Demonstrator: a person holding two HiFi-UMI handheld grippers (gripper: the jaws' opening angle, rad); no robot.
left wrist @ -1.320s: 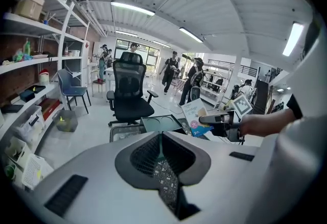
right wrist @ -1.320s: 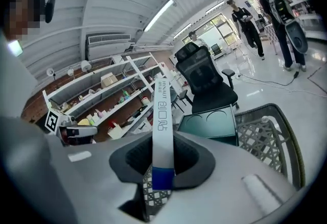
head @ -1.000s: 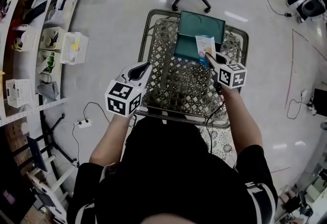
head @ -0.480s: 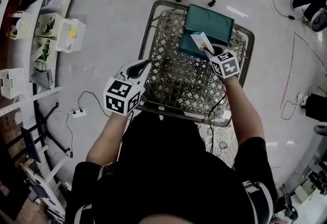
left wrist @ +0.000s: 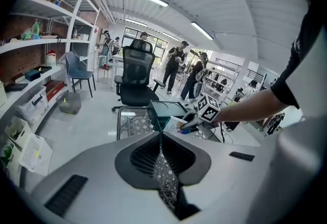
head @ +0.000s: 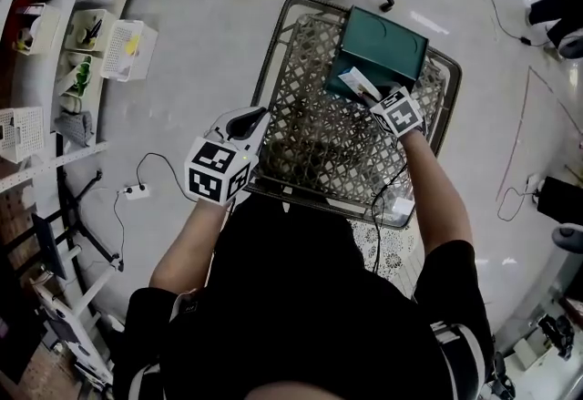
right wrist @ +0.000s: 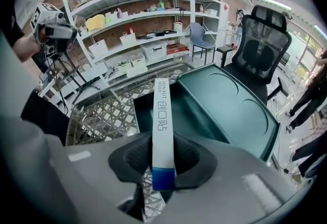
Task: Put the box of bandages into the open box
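1. Head view.
   - The wire cart (head: 314, 138) stands directly in front of the person. The open box (head: 387, 45), dark green with its lid raised, sits at the cart's far end.
   - The right tongs (head: 369, 96) reach forward over the mesh to the near edge of that box. They carry the box of bandages (head: 352, 79), whose far end lies over the opening.
   - The long reach is probably needed because the target sits at the far end of the cart.
   - The left tongs (head: 258, 118) hang at the cart's near left corner, well apart from the work. They appear parked so that the approach path is clear.

2. Left gripper view.
   - The left tongs (left wrist: 160, 139) are together, with nothing between them. Only cart mesh shows beyond the tips.
   - Farther off, the other tongs and the pale carton are visible at the green box.

3. Right gripper view.
   - The box of bandages (right wrist: 162, 116) stands on edge between the pads of the right tongs (right wrist: 162, 167). It is clamped at its blue end, and its long axis points out toward the cavity of the open box (right wrist: 196, 116).
   - This hold is probably chosen because the two flat faces give the pads broad contact, and the free end can enter first.
   - The tongs are opening with the carton between them, and the pads appear to touch its faces.
   - The lid leans away to the right, so the cavity is unobstructed.
   - Judged from this, the step in hand is the release. The carton is at the opening but not yet lying inside.
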